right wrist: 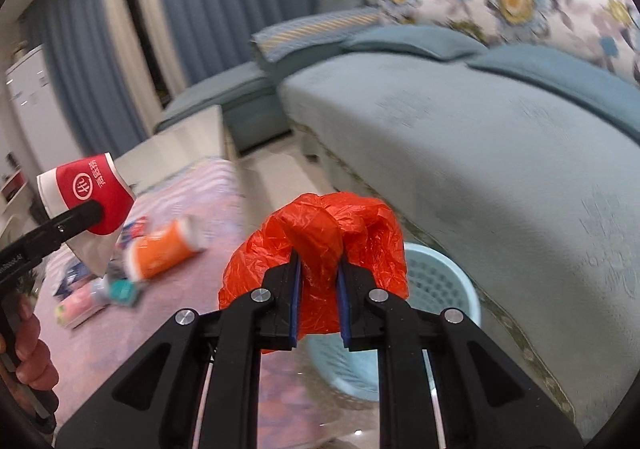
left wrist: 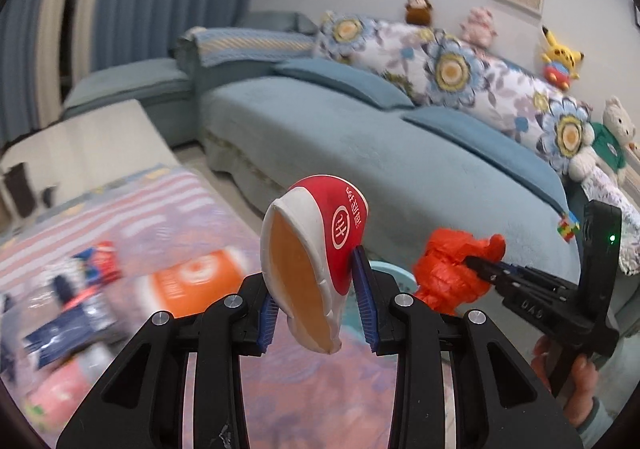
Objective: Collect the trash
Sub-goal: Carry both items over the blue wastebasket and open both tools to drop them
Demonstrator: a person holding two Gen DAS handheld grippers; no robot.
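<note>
My left gripper (left wrist: 320, 289) is shut on a squashed red and white paper cup (left wrist: 316, 249), held up above the table; the cup also shows in the right wrist view (right wrist: 94, 193). My right gripper (right wrist: 318, 289) is shut on a crumpled orange-red plastic bag (right wrist: 332, 229), held in the air over a light blue perforated waste basket (right wrist: 440, 281). The bag also shows in the left wrist view (left wrist: 448, 269), right of the cup. The basket rim (left wrist: 388, 269) peeks out behind my left fingers.
A low table with a pink striped cloth (right wrist: 192, 185) carries an orange and white bottle (right wrist: 160, 249), a pink pack (right wrist: 80, 305) and several wrappers (left wrist: 68, 321). A blue-grey sofa (right wrist: 480, 149) with floral cushions runs along the right, beside the basket.
</note>
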